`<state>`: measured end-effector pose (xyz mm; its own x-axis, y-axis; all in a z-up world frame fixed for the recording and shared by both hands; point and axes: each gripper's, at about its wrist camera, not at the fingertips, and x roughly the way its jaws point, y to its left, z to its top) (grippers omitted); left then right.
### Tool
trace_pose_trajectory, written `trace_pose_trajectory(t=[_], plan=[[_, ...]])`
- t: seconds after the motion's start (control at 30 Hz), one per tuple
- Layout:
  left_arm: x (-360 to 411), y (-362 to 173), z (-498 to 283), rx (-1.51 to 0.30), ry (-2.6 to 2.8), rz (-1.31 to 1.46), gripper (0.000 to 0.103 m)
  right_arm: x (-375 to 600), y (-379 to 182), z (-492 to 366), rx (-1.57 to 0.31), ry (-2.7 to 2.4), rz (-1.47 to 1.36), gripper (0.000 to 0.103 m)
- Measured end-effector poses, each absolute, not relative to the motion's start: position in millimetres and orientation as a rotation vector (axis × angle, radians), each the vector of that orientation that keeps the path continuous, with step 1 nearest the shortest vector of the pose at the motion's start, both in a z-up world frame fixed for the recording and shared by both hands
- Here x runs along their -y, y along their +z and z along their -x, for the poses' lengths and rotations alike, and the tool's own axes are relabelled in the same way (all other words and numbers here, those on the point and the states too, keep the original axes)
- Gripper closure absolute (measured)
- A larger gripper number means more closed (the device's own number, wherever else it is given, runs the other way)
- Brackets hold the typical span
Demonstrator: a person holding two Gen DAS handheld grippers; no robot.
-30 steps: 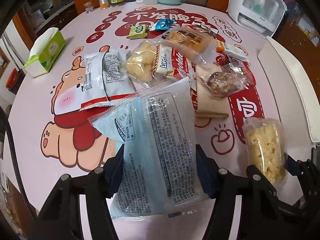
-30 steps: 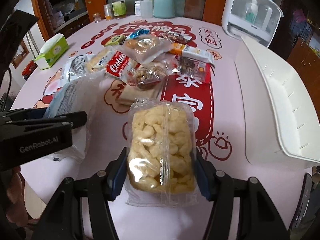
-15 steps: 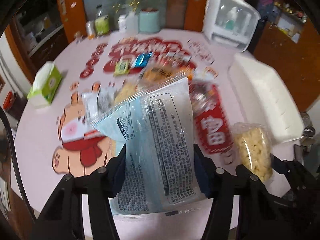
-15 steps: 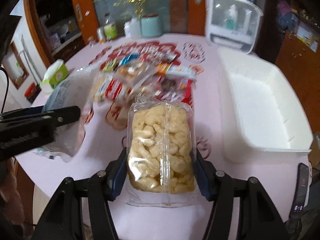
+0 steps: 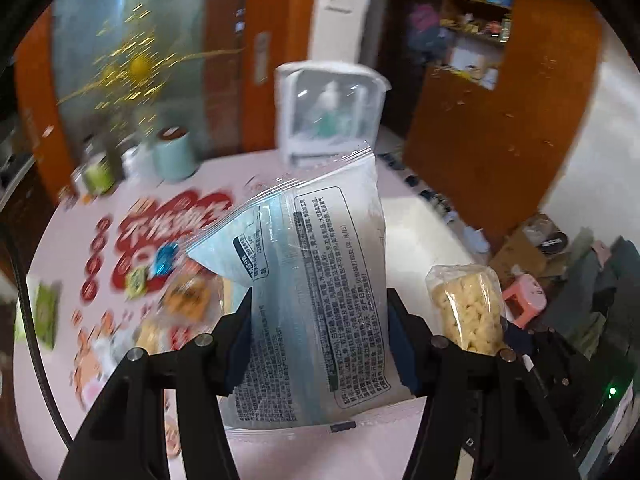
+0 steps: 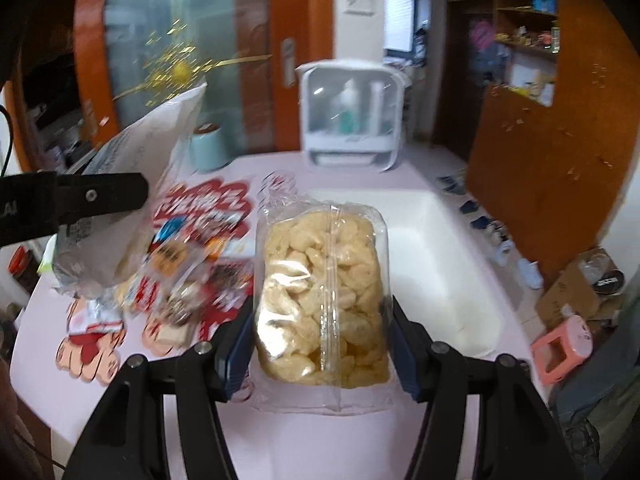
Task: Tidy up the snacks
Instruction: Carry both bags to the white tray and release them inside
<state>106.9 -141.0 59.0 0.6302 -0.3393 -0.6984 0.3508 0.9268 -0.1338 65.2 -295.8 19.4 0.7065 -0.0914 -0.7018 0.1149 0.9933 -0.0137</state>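
Note:
My left gripper (image 5: 318, 344) is shut on a pale blue snack packet (image 5: 316, 280) with black print, held up above the table. My right gripper (image 6: 322, 344) is shut on a clear bag of pale puffed snacks (image 6: 322, 300), also lifted. In the left wrist view the puffed snack bag (image 5: 468, 312) shows at the right, in the other gripper. In the right wrist view the blue packet (image 6: 132, 184) and a left finger (image 6: 96, 200) show at the left. A white bin (image 6: 432, 264) lies on the table ahead and right of the puffed snack bag.
Several loose snack packets (image 6: 180, 276) lie blurred on the pink printed tablecloth (image 5: 80, 340) at the left. A white dispenser box (image 6: 350, 120), a mint canister (image 6: 206, 146) and bottles stand at the far edge. A pink stool (image 5: 524, 300) and cardboard boxes sit on the floor right.
Both grippers rose with their bags and tilted up, so the table sank in view and the room's doors and shelves appeared. The grips look unchanged.

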Motion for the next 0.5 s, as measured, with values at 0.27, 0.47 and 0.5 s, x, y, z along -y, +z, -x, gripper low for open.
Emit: trace_pose_trajectory(t=[0.27,0.47,0.5], plan=[[219.9,50.4,-167.1,-0.820,-0.492,-0.024,0.045,364.0,42.7,-88.4,-0.726,-0.273,-0.089,0.042],[272.8,-12.2,-222.1,-0.959,-0.506,-0.032,0.045,405.3,13.9,-120.5,-0.793,-0.331,-0.156,0.042],[281.8,-27.2,-232.5,-0.994,-0.507,-0.035,0.045,412.3,3.0,-127.3,-0.818,-0.334,-0.172,0.042]])
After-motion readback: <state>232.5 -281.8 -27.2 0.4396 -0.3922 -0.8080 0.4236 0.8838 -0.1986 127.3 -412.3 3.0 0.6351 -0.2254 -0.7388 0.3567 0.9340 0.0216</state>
